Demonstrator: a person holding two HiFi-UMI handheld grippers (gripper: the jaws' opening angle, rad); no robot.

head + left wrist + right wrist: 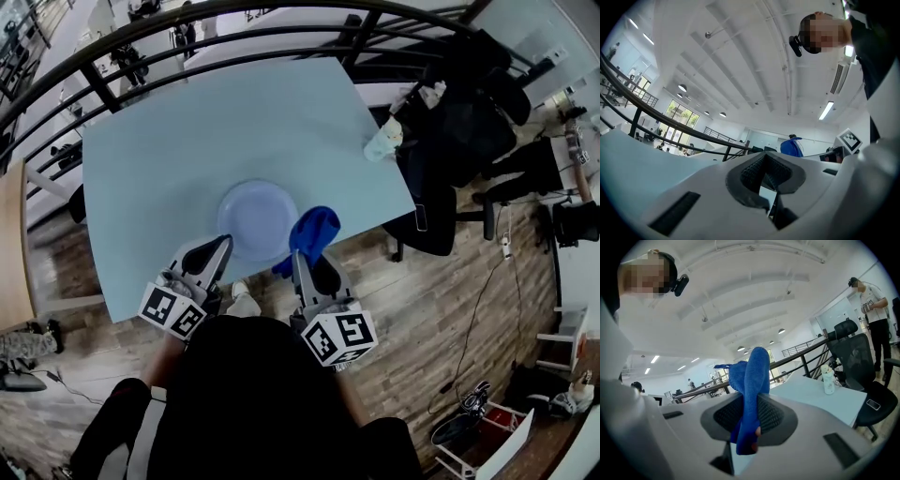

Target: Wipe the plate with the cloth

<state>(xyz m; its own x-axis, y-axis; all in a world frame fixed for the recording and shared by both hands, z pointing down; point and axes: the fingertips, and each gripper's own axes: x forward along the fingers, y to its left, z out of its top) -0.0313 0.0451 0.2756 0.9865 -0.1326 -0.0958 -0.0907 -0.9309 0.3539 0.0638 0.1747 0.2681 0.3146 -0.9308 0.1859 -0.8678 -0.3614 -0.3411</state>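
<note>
Left gripper (223,246): jaws together, nothing btwn them, tip just beside plate's near-left rim. Light blue plate (255,217) lies flat on pale table (169,141), near front edge. Right gripper (302,258): jaws clamped on blue cloth (315,229), which sticks up by plate's right rim. Prob. pre-wipe: cloth in grip, not yet on plate. Next move needs cloth lowered onto plate & rubbed across; left gripper may need to steady rim.

Your round, pale blue plate (258,220) lies flat near the table's (187,131) front edge, with the blue cloth (315,229) bunched upright at its right rim, pinched in your right gripper (302,253).
</note>
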